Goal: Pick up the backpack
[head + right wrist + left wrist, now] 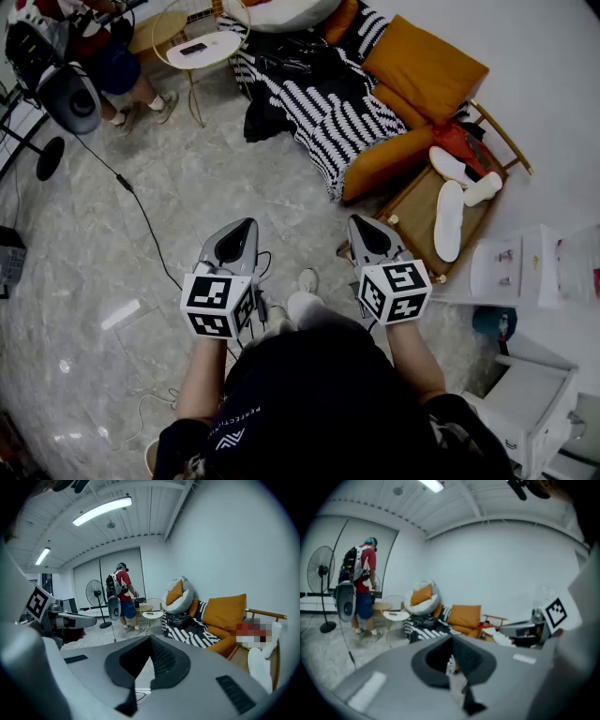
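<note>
Overhead, in the head view, the left claw (242,230) and the right claw (357,225) sit side by side above a glossy marbled floor (187,178), each with its jaws pressed together and nothing between them. The black backpack (291,54) lies on the striped sofa (328,117), well ahead of both claws and beside orange cushions (422,66). A wooden frame (411,204) next to the sofa holds white elongated pieces (448,220) and a red item (464,145). A round table (223,39) carries a phone (194,48).

Left gripper view: the jaws are closed and empty. The sofa lies ahead, and a person (363,585) stands by a fan (321,569).

Right gripper view: the jaws are closed and empty. The backpack rests on the sofa's striped cover under strip lights (101,510), between white walls.
</note>
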A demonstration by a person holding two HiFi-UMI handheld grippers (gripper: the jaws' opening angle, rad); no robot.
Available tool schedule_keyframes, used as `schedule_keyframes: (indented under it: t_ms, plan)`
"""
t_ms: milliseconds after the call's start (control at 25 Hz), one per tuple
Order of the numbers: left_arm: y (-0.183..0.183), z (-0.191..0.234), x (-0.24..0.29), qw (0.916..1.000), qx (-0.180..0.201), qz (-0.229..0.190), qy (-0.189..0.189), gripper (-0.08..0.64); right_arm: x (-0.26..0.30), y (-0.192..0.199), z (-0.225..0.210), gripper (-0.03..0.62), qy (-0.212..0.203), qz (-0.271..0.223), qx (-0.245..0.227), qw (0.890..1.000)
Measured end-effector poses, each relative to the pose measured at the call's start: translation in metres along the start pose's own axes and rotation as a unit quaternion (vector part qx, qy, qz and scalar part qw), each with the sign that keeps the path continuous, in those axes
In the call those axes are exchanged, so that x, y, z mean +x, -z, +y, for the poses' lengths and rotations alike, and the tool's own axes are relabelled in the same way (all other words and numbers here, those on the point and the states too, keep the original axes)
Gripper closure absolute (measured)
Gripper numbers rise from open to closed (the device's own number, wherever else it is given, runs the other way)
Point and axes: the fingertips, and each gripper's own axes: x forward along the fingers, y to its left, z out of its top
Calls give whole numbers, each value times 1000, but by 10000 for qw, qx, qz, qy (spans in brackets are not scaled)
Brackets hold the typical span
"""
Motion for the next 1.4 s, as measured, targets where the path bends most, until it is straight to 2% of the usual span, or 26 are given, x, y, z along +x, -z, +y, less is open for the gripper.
schedule_keyframes:
  t_ms: [160, 440, 720, 1040, 1200, 1320, 1400]
  plan:
    - [-2, -2, 12, 9999, -154, 60, -49, 552, 5, -6, -16, 595, 22, 55, -30, 10000]
    - [-8, 3, 45, 9996, -260, 77, -107, 552, 35, -13, -38, 595, -269, 60, 425, 9987]
    - [-16, 7, 85, 9984, -501, 198, -144, 552, 61, -20, -63, 595, -406, 199, 339, 9984]
    - [-33, -6, 121, 9980, -624, 11, -59, 552, 82, -28, -85, 595, -674, 242, 254, 9971]
    - [-29, -7, 126, 9982, -597, 59, 2, 552, 89, -26, -82, 595, -884, 248, 294, 9953]
    - [-30, -4, 129, 9978, -648, -88, 52, 552, 95, -21, -79, 595, -978, 296, 266, 9944]
    - [-31, -2, 132, 9985, -547, -85, 53, 552, 100, -20, -77, 595, -1010, 339, 278, 9939]
